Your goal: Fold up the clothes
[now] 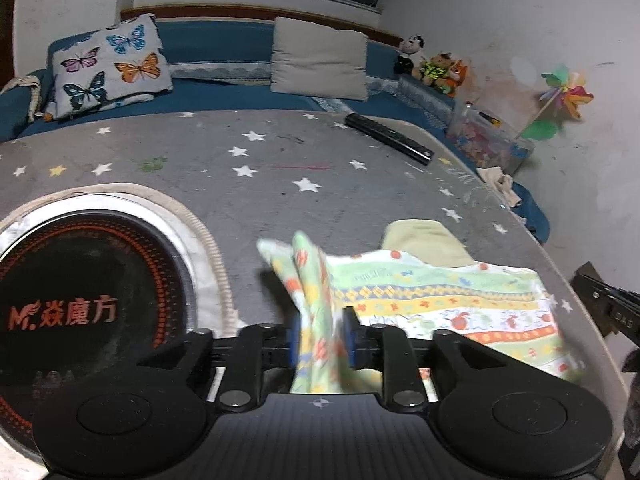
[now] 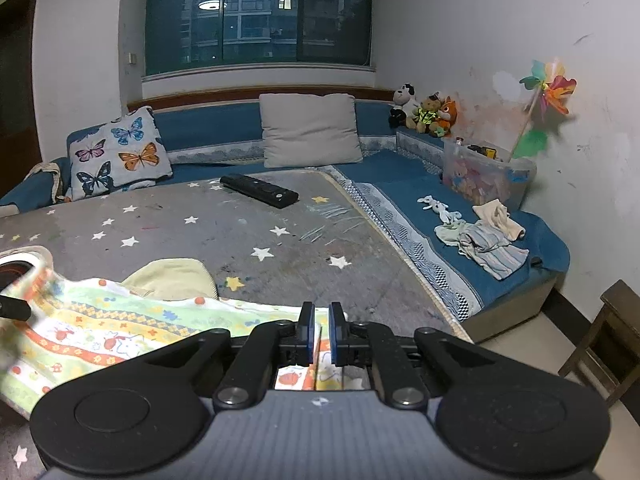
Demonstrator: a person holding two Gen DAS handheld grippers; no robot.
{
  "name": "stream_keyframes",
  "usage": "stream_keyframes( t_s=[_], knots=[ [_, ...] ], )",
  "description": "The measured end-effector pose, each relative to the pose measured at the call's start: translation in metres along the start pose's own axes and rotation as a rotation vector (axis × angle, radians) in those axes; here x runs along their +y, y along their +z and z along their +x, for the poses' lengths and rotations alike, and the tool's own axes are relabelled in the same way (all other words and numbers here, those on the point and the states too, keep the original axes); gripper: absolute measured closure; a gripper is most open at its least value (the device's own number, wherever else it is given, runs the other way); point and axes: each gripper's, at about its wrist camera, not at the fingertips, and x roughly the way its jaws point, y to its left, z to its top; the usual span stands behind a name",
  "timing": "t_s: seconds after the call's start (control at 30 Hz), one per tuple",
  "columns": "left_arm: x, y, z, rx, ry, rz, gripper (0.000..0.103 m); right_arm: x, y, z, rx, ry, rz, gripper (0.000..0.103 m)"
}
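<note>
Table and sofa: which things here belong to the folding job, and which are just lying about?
In the job: patterned garment, left gripper, right gripper.

Lying about: remote control, butterfly cushion, plush toys, pinwheel, round cooktop.

Surface (image 2: 304,240): grey cover printed with white and yellow stars, scuffed and marked with scribbles. Lying on it: a black remote (image 2: 259,191) toward the far edge; a round black cooktop (image 1: 80,312) with orange lettering, set into a pale-edged cutout on the left; a patterned garment (image 1: 440,300) spread along the near edge; a plain pale-yellow cloth (image 2: 172,278) touching the garment's far side.
</note>
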Motion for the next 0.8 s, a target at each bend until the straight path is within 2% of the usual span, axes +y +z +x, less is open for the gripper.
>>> stream_keyframes(
  t_s=[0.13,0.2,0.27,0.33,0.47,0.8],
  knots=[
    [0.005,0.001,-0.001,-0.005,0.024,-0.004,0.060,0.005,-0.003,0.000,0.011,0.027,0.003,0.095],
    [0.005,0.002,-0.001,-0.006,0.024,-0.008,0.053,0.008,-0.004,0.002,0.019,0.047,0.005,0.091],
    [0.004,0.002,0.001,-0.004,0.024,-0.004,0.050,0.013,-0.006,0.005,0.030,0.066,0.009,0.078],
    [0.003,0.003,0.003,-0.002,0.025,0.001,0.047,0.017,-0.007,0.009,0.040,0.084,0.013,0.078],
    [-0.002,0.005,0.013,0.011,0.026,0.013,0.044,0.026,-0.009,0.020,0.068,0.127,0.017,0.070],
    [-0.022,0.021,0.028,0.006,-0.003,0.059,0.042,0.041,-0.003,0.050,0.088,0.137,0.049,0.067]
  ],
)
